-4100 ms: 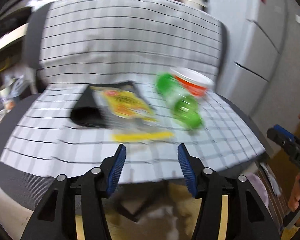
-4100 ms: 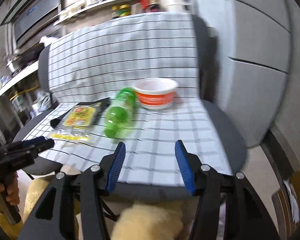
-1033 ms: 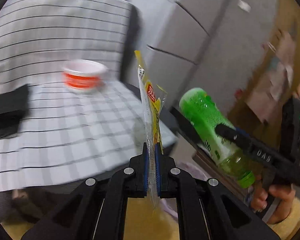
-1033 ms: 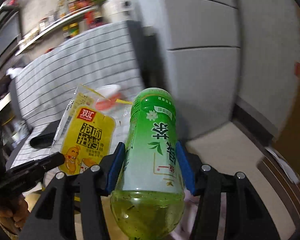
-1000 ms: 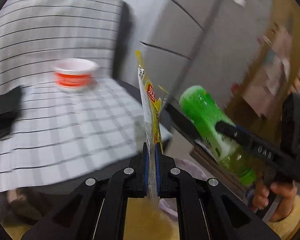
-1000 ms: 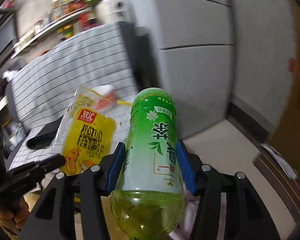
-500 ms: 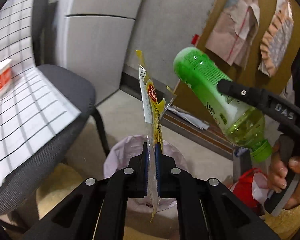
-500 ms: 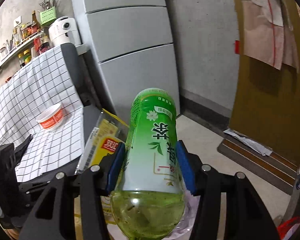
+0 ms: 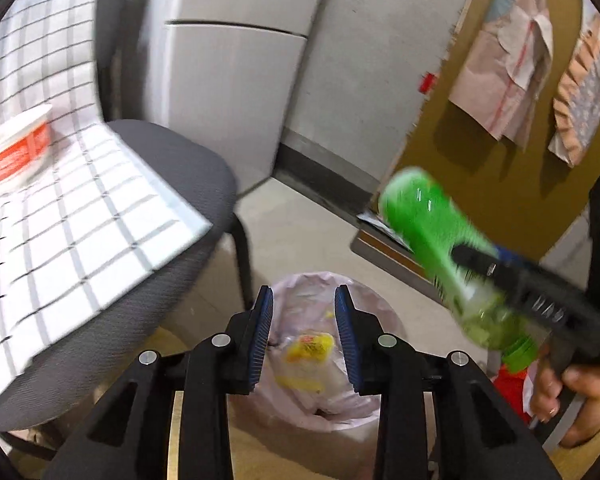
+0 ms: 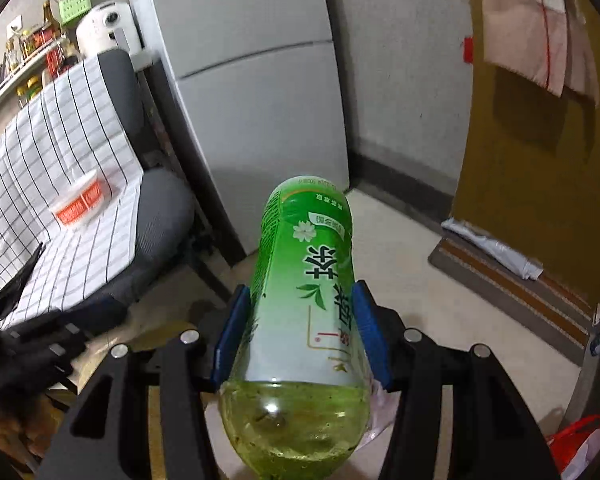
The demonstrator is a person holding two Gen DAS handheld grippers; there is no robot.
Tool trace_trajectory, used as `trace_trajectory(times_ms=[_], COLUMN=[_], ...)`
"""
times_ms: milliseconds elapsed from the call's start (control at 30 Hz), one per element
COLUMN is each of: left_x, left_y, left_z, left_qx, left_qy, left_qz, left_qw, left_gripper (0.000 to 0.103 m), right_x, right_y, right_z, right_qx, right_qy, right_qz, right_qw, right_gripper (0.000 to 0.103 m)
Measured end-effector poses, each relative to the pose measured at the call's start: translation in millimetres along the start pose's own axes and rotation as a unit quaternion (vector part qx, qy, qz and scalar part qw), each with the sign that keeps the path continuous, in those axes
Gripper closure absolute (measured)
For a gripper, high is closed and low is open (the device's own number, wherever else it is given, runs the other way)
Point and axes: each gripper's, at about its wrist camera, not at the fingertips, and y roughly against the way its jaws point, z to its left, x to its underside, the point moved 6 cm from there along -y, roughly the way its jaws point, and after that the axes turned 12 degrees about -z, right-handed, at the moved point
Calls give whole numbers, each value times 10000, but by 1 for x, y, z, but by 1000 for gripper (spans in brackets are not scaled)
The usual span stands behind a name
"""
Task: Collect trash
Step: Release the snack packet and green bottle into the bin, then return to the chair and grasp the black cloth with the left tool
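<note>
The yellow packet has dropped from my parted left gripper into the bin, lower centre; my right gripper clamps the green bottle

Green tea bottle: plastic, labelled, some liquid at its near end, clamped mid-body, base pointing far. Yellow wrapper: crumpled, lying inside the pink-lined bin. Red-and-white bowl: upright on chair seat, far left.

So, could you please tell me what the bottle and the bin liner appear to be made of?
The bottle looks like clear, glossy plastic: liquid and highlights show through it, under a printed green label. The bin liner seems thin, translucent pinkish plastic film, judging by its wrinkles.
</note>
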Motion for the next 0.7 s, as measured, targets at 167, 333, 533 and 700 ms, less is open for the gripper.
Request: trace_trajectory(times_ms=[167,333,533,700], left_x=[-9,-13,-11,-8], left_y=[24,41,55,75], left_z=[24,38,44,58], left_qx=[-289,-449,-532,-740], left_qy=[167,295,360,440], left_qz=[-239,-403,-496,-607], left_qw=[9992,9977,9967,9944], left_gripper=[69,69,69,69], right_x=[13,10,-5,-9], right_y=[-18,-18,-8,-3], right_z=[2,10,28,50], right_qx=[21,38,-60,-340], right_qy=[-22,-36,296,424], right_qz=[322,382,132,15], right_qw=[9995,9993,9995,9985], right_gripper=[47,44,44,44])
